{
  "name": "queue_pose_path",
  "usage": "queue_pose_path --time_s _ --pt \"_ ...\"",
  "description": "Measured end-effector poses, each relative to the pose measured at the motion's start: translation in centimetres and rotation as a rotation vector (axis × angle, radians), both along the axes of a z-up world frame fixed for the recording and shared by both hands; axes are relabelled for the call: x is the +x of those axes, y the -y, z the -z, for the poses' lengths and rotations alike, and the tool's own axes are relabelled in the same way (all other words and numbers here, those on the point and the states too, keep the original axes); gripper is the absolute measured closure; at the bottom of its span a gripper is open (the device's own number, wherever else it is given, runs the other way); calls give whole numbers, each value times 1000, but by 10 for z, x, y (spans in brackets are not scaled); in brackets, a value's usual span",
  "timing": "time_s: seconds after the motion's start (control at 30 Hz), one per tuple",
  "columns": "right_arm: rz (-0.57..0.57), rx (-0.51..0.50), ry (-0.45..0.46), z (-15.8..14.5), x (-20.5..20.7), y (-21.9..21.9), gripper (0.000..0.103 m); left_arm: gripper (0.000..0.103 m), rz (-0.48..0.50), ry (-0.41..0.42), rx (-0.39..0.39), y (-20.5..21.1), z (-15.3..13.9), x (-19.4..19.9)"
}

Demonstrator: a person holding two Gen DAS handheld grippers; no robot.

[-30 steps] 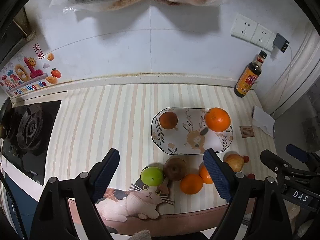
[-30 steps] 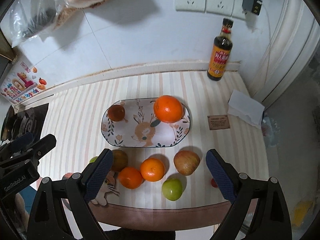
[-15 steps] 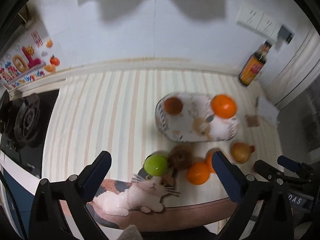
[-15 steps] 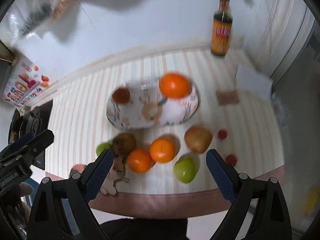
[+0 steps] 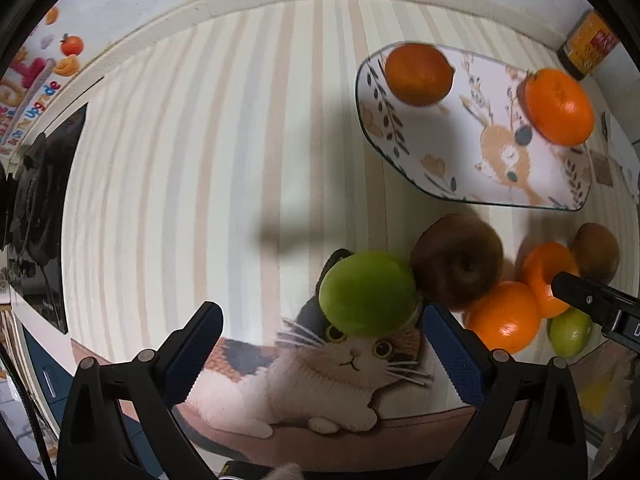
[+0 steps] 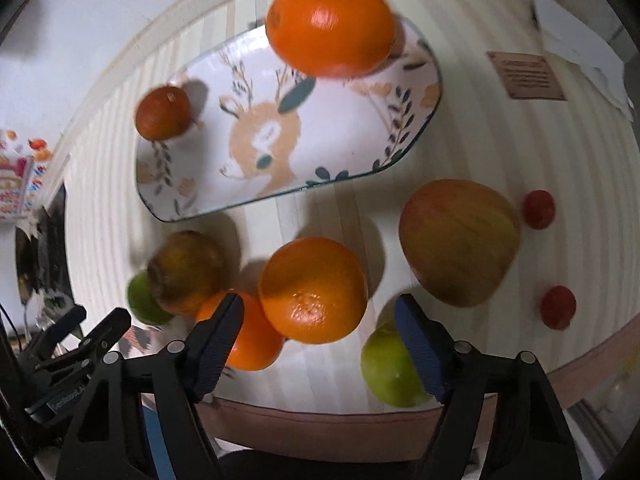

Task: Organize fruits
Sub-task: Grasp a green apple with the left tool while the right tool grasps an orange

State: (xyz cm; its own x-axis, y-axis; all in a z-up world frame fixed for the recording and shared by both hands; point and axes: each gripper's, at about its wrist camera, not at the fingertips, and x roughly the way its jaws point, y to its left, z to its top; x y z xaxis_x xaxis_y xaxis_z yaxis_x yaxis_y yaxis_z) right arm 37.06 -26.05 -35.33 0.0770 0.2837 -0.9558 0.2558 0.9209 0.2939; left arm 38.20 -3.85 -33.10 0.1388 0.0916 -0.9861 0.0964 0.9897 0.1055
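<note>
A deer-print plate (image 5: 560,184) (image 6: 352,136) holds a large orange (image 5: 559,107) (image 6: 330,26) and a small dark-orange fruit (image 5: 418,75) (image 6: 162,113). In front of it lie a green apple (image 5: 368,293), a brown fruit (image 5: 458,260) (image 6: 185,272), two oranges (image 6: 313,289) (image 6: 240,336), a red-yellow apple (image 6: 460,242) and a second green apple (image 6: 390,368). My left gripper (image 5: 320,344) is open, just short of the first green apple. My right gripper (image 6: 320,332) is open, with the nearer orange between its fingers.
Two small red tomatoes (image 6: 539,209) (image 6: 557,306) lie at the right. A cat-print mat (image 5: 320,376) lies along the counter's front edge. A gas hob (image 5: 36,208) is at the left, a sauce bottle (image 5: 588,46) at the back right, a brown card (image 6: 524,76) beside the plate.
Both grippers have moved down and forward, close to the fruits in front of the plate. The fruits have not moved.
</note>
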Motion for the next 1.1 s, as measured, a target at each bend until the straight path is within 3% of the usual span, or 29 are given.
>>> queue_pose_path --time_s 0.13,0.4,0.47,0.6,0.63,0.8,0.9,1.1 --pt "-30 -2 -31 15 6 -6 23 0 25 -27 -14 6 13 4" --pt "-45 30 -58 30 18 -10 30 7 17 -47 -135 1 21 7" --pt "-38 50 -65 32 19 -8 31 21 17 -52 -163 -2 22 5" --pt "-22 80 -75 36 20 -5 31 34 9 -72 -224 -7 27 2" --pt "-20 86 -77 36 19 1 31 44 9 -73 -254 -7 26 0" --pt "-31 94 -74 35 20 3 35 44 8 -60 -190 -10 22 -8" --pt "-48 50 -71 34 18 0 35 44 -5 -65 -162 -24 21 -18" --pt "-72 1 -65 29 11 -3 35 41 -22 -79 -189 -38 27 -21"
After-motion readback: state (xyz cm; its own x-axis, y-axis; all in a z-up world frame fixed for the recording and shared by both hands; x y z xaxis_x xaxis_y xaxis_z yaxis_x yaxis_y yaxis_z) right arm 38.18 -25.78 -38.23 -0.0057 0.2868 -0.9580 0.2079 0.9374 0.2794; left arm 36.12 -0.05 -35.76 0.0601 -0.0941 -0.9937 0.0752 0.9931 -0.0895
